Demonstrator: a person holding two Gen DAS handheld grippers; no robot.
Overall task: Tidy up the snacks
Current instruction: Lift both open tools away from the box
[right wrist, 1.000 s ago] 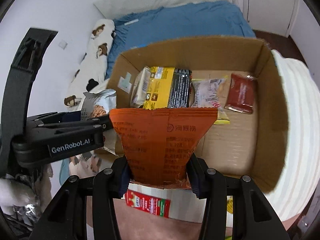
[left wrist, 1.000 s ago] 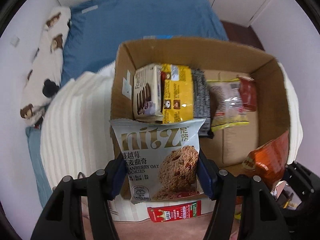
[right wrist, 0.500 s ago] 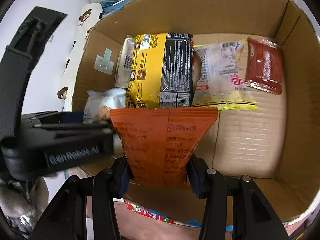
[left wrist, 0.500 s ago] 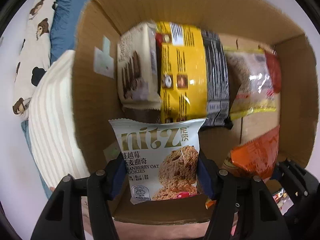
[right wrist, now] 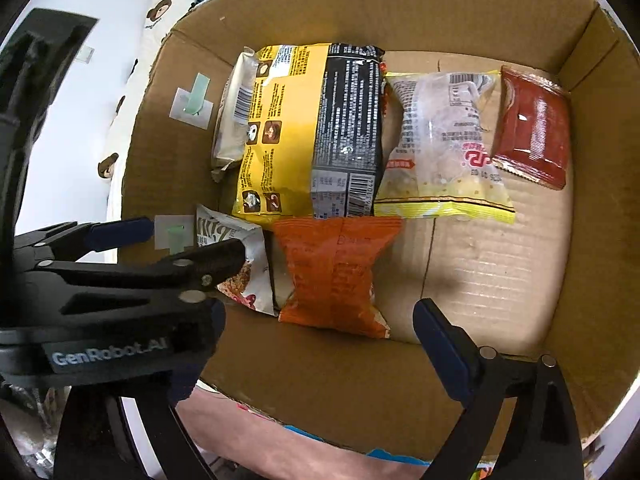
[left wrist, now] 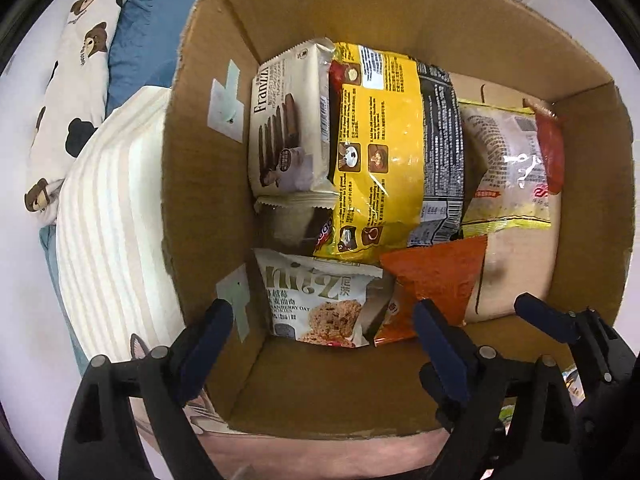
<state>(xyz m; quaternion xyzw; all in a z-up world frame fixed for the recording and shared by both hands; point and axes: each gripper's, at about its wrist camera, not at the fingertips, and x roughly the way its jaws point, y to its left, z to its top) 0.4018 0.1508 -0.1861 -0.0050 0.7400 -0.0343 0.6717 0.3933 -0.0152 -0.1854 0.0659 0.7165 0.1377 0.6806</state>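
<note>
Both of my hand-held grippers hang over the cardboard box point(left wrist: 400, 16) with their jaws opening and nothing pinched. My left hand-held gripper point(left wrist: 320, 336) points straight down at the near left corner of the box, its blue pads spread to either side of the cranberry oat cookie bag point(left wrist: 316, 304), which lies loose on the box floor below them, not pressed by either pad. My right hand-held gripper point(right wrist: 316, 336) is likewise spread wide; the orange snack bag point(right wrist: 332, 272) rests on the floor ahead of it, free of both pads and lying just beside the cookie bag point(right wrist: 236, 260).

From the right wrist view I see the left hand-held gripper point(right wrist: 176, 240) crossing in from the left, one finger over the cookie bag.

Farther into the box, a yellow-and-black packet point(left wrist: 392, 152) sits just beyond the two bags, overlapping the orange bag's far edge. A cream wafer pack point(left wrist: 288, 136) leans against its left side, near the box wall. To the right lie a clear-and-yellow packet point(right wrist: 444, 148) and then a dark red sachet point(right wrist: 532, 128) by the far right corner.

Outside the box I can see a white striped blanket point(left wrist: 112, 240), a bear-print pillow point(left wrist: 72, 80) and blue bedding point(left wrist: 140, 20).
</note>
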